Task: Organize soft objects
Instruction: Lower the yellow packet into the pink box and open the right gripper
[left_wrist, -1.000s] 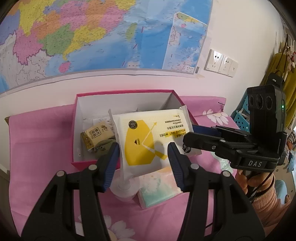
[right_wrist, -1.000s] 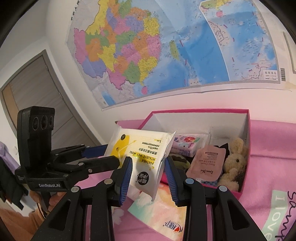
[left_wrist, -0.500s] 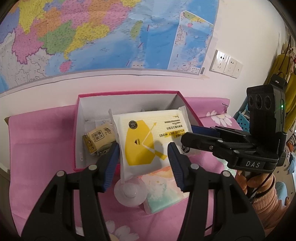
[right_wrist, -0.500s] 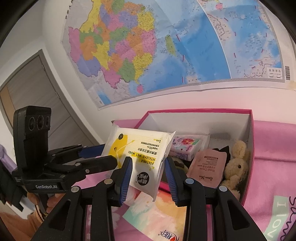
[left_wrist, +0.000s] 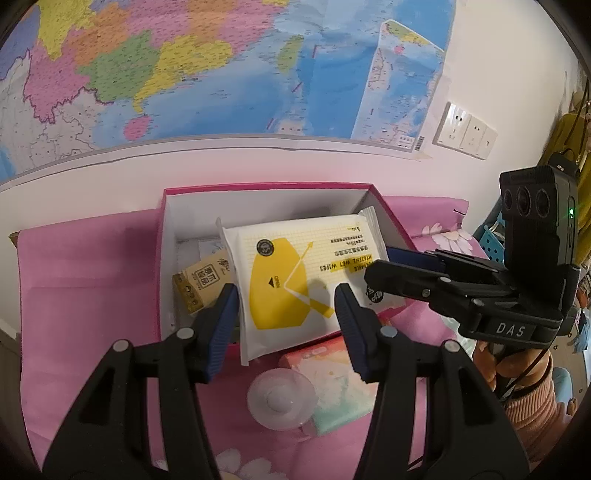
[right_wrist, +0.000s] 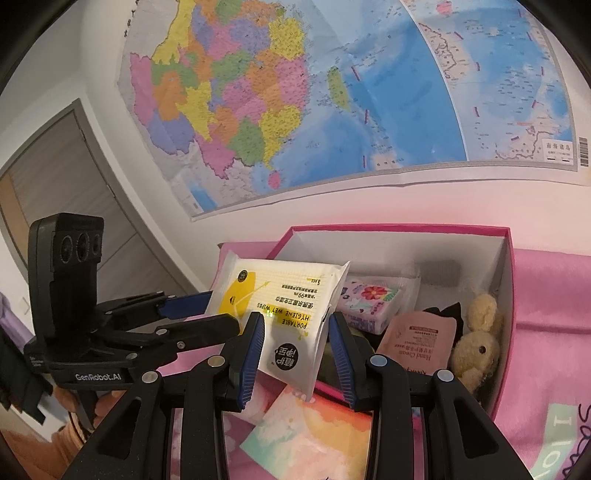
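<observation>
A white and yellow wet-wipes pack (left_wrist: 295, 277) is held in the air over the front of a pink-rimmed white box (left_wrist: 258, 190). My left gripper (left_wrist: 286, 306) is shut on the pack's left end. My right gripper (right_wrist: 295, 332) is shut on its other end, where the pack (right_wrist: 288, 299) shows between the blue pads. The right gripper also shows in the left wrist view (left_wrist: 406, 273). The box (right_wrist: 506, 280) holds a floral tissue pack (right_wrist: 369, 299), a pink hand-cream sachet (right_wrist: 417, 341), a plush rabbit (right_wrist: 476, 336) and a tan packet (left_wrist: 207, 280).
On the pink cloth (left_wrist: 85, 295) in front of the box lie a pastel tissue pack (left_wrist: 332, 387) and a clear round lid (left_wrist: 282, 398). A wall map (left_wrist: 184, 74) hangs behind, with wall sockets (left_wrist: 465, 134) to the right. A door (right_wrist: 55, 192) stands at the left.
Both grippers have carried the wipes pack forward toward the box. The lid and pastel tissue pack have slid lower in the left wrist view. The grip on the pack is unchanged.
</observation>
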